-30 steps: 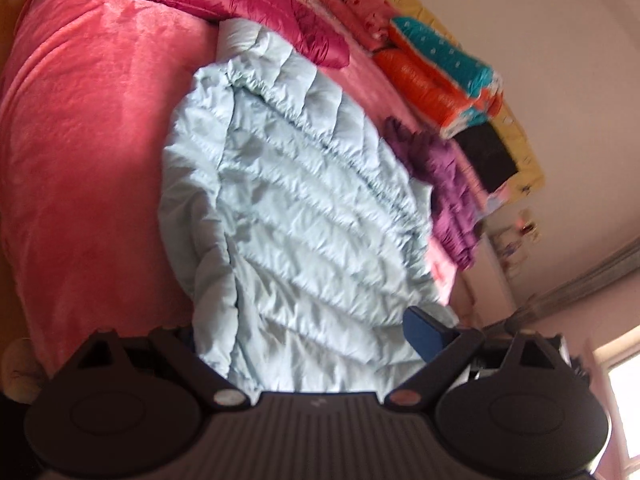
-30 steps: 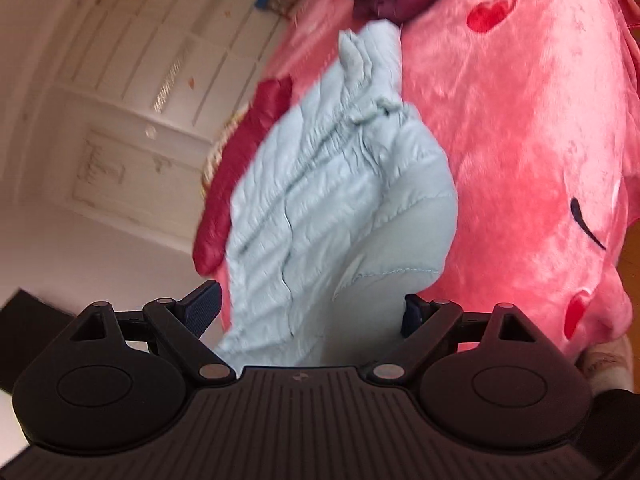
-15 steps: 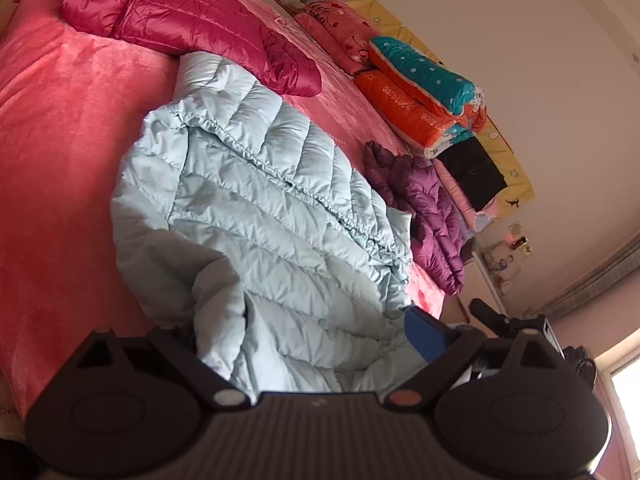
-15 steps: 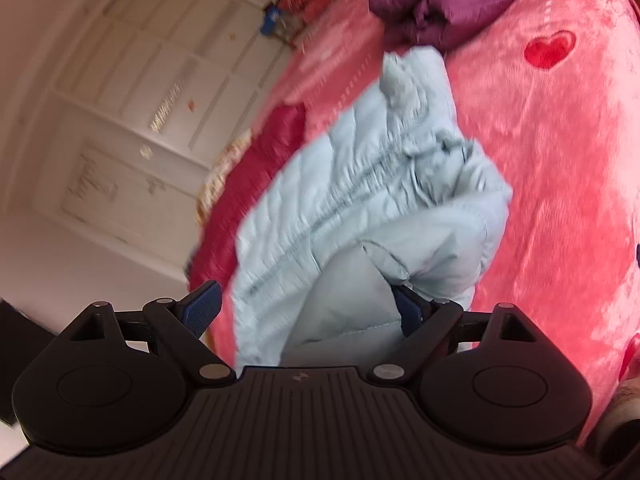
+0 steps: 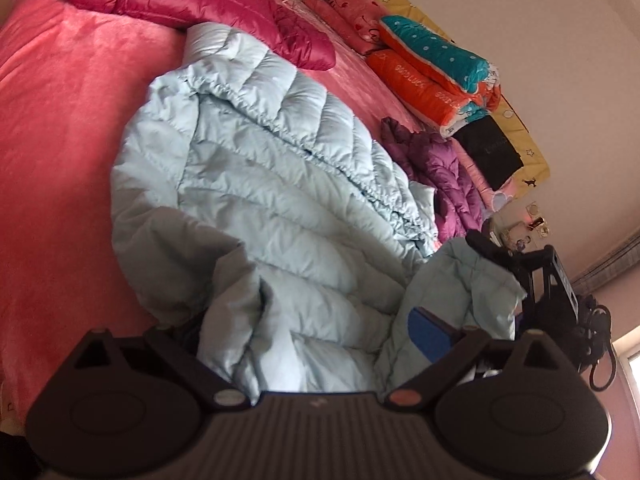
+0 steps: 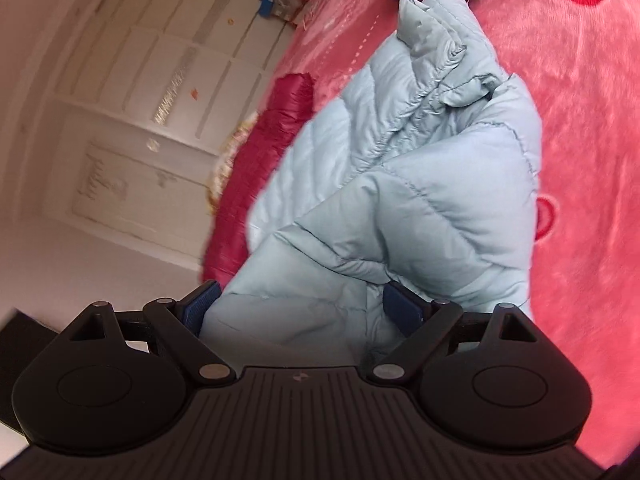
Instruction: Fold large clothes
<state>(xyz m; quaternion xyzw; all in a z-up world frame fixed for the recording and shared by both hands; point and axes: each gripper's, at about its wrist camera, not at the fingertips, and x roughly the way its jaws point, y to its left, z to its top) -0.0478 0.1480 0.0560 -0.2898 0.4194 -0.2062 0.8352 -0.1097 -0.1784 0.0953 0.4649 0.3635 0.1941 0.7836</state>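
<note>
Both grippers tilt down over the bed. The left gripper (image 5: 308,336) is opening, jaws wide, the pale blue jacket (image 5: 272,184) bunched between them. The right gripper (image 6: 300,308) pinches a jacket fold.

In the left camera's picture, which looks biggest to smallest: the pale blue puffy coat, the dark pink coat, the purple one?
1. Pale blue coat, by far, though it lies nearest the camera.
2. Dark pink coat.
3. Purple coat.
The last two look close in size, so their order is unsure.
</note>
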